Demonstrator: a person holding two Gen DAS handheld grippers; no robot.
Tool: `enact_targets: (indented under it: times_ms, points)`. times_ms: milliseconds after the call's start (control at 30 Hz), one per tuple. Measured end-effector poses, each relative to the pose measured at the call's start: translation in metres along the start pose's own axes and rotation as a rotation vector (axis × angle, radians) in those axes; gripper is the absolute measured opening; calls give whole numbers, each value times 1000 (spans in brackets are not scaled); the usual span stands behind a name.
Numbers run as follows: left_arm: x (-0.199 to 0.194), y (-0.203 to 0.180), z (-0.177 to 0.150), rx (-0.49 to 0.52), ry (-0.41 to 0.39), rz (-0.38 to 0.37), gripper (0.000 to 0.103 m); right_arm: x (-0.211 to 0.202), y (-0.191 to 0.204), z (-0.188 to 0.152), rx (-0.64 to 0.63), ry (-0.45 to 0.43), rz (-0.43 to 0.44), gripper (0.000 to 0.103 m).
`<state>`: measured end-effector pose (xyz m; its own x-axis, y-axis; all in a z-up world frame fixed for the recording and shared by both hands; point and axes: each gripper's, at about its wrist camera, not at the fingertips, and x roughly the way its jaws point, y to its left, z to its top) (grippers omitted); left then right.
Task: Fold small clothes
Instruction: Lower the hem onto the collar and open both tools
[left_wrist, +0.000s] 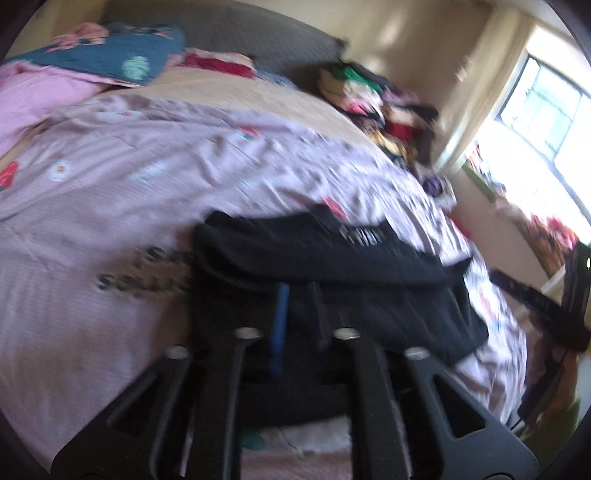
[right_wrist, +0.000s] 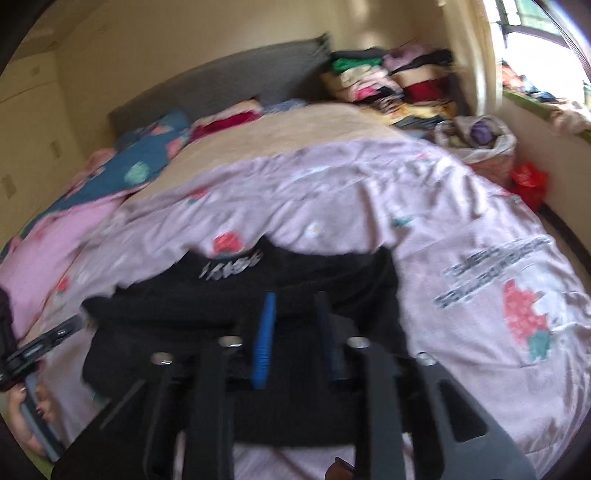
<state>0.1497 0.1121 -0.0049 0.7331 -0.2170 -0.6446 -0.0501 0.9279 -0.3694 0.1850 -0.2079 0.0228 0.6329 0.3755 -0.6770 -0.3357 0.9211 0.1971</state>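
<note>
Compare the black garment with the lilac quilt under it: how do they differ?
The black garment is dark with one small pale logo; the lilac quilt is pale with strawberries, daisies and printed text. The garment looks bunched in layers near both grippers; the quilt is spread out, only wrinkled. The garment is far smaller and lies on the quilt, which covers most of the bed. Both are soft fabric.

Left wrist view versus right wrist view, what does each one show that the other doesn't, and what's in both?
Only the left wrist view shows the window panes clearly. Only the right wrist view shows a red bag on the floor beside the bed and the person's hand. Both show the black garment on the pink bedspread, the clothes pile and the grey headboard.
</note>
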Motion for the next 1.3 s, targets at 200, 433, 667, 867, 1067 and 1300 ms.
enact_targets:
  times_ms: [200,433,667,867,1067,1300]
  points:
    - [37,-23,-19,95,103,57,2,35,11,-26,-70,140,-71,13]
    - [63,-15,-12,80,113,133,2,80,-3,-34,-11,181,-109,11]
    - [82,-5,9,29,113,151,2,108,-10,-5,4,208,-132,10]
    - [94,-1,30,7,104,170,2,123,-28,18,149,188,-123,11]
    - [93,9,42,-29,30,181,4,110,-37,27,152,67,-105,11]
    - [69,27,48,-114,-91,207,19,93,-74,24,187,-37,-192,14]
